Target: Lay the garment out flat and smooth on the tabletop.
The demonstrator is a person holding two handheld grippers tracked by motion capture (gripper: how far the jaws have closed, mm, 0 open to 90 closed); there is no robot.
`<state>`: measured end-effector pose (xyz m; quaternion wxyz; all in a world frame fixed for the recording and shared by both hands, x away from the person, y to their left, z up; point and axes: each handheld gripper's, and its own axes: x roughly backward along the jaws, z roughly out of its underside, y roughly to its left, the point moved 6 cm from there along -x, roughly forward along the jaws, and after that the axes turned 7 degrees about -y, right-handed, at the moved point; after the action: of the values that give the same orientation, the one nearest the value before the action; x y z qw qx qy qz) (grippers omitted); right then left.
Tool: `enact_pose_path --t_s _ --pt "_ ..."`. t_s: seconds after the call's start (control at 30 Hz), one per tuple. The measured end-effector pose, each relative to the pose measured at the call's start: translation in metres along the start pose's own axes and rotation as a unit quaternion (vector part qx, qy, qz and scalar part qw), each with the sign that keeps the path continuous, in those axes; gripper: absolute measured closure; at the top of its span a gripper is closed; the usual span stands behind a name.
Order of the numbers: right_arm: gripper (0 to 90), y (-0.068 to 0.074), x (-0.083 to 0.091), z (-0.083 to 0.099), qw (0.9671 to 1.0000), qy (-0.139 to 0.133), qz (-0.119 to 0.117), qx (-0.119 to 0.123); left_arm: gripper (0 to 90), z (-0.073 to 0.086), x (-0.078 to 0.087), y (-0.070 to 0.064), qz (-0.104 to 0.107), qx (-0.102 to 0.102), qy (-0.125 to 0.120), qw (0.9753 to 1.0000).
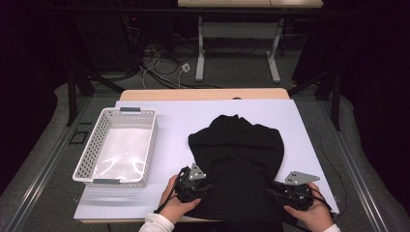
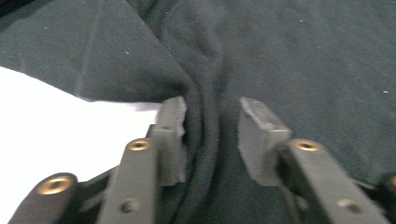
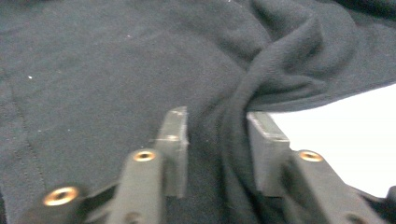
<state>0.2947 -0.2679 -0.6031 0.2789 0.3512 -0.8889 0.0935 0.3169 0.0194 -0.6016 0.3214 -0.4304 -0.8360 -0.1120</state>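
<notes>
White table [image 1: 145,198] bears a black garment [image 1: 237,159]; left gripper [image 2: 210,135] and right gripper [image 3: 217,144] jaws part-open around its folds.

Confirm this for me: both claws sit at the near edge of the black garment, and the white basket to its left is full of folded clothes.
Not quite. The white basket is empty; the high view shows its bare bottom. The rest holds: the left claw and right claw are at the near edge of the black garment, and the basket stands to its left.
</notes>
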Motion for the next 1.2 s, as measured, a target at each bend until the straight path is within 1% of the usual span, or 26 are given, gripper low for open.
enact_pose_path --t_s 0.03,0.07,0.1,0.13,0.17,0.2,0.27,0.37,0.4,0.5,0.53,0.57,0.63,0.67,0.7,0.8,0.93,1.0,1.1,1.2 --pt "72.1 0.0 0.0 0.0 1.0 -0.001 -0.002 -0.002 71.9 0.0 0.0 0.001 0.001 0.004 -0.001 1.0" --pt "75.2 0.0 -0.001 0.0 1.0 -0.002 -0.006 -0.002 75.8 0.0 0.0 0.002 0.007 0.012 0.0 0.9999" --pt "79.4 0.001 -0.001 -0.001 0.9999 -0.001 -0.012 -0.005 78.6 -0.001 0.0 0.003 0.009 0.016 0.0 0.9998" --pt "80.4 0.002 -0.002 -0.001 0.9999 0.001 -0.012 -0.011 80.2 -0.001 0.0 0.004 0.014 0.02 0.001 0.9997" --pt "81.2 0.002 -0.002 -0.002 0.9999 0.004 -0.013 -0.008 81.6 -0.001 0.0 0.005 0.017 0.021 0.002 0.9996" --pt "81.7 0.002 -0.002 -0.003 0.9999 0.008 -0.013 -0.007 82.4 -0.002 0.0 0.005 0.018 0.023 0.002 0.9996" --pt "82.6 0.001 -0.002 -0.005 0.9998 0.014 -0.017 -0.005 83.5 -0.003 0.001 0.006 0.02 0.022 0.007 0.9995" --pt "83.1 -0.001 -0.002 -0.009 0.9996 0.017 -0.02 -0.007 84.1 -0.006 0.003 0.007 0.023 0.025 0.005 0.9994" --pt "83.1 -0.001 -0.001 -0.011 0.9997 0.015 -0.021 -0.005 84.3 -0.007 0.005 0.008 0.024 0.03 0.001 0.9992" --pt "83.2 -0.003 0.002 -0.018 0.9997 0.005 -0.025 -0.005 84.4 -0.013 0.014 0.01 0.024 0.034 -0.013 0.999" --pt "83.2 -0.003 0.003 -0.021 0.9996 0.001 -0.029 -0.005 84.4 -0.015 0.017 0.011 0.025 0.037 -0.017 0.9988" --pt "83.2 -0.002 0.004 -0.024 0.9994 -0.002 -0.034 -0.005 84.5 -0.016 0.02 0.011 0.024 0.035 -0.02 0.9989" --pt "83.1 0.0 0.005 -0.028 0.999 -0.005 -0.044 0.002 84.5 -0.017 0.026 0.011 0.028 0.037 -0.023 0.9986" --pt "83.1 0.001 0.006 -0.03 0.9987 -0.006 -0.051 0.006 84.5 -0.017 0.031 0.01 0.031 0.037 -0.024 0.9986" --pt "83.1 0.003 0.007 -0.033 0.998 -0.003 -0.063 0.007 84.5 -0.017 0.033 0.01 0.032 0.035 -0.024 0.9986" --pt "83.1 0.006 0.009 -0.037 0.9965 0.0 -0.082 0.013 84.5 -0.015 0.042 0.007 0.038 0.032 -0.021 0.9985" --pt "83.1 0.009 0.014 -0.04 0.9948 0.005 -0.099 0.024 84.4 -0.01 0.054 0.0 0.043 0.023 -0.016 0.9987" --pt "83.1 0.012 0.018 -0.042 0.9937 0.002 -0.108 0.029 84.4 -0.009 0.06 -0.004 0.048 0.018 -0.016 0.9986" --pt "83.1 0.016 0.025 -0.044 0.9912 0.007 -0.125 0.044 84.4 -0.008 0.07 -0.011 0.053 0.008 -0.018 0.9984" --pt "83.0 0.023 0.033 -0.046 0.9872 0.012 -0.147 0.061 84.4 -0.008 0.081 -0.019 0.055 -0.007 -0.023 0.9982"
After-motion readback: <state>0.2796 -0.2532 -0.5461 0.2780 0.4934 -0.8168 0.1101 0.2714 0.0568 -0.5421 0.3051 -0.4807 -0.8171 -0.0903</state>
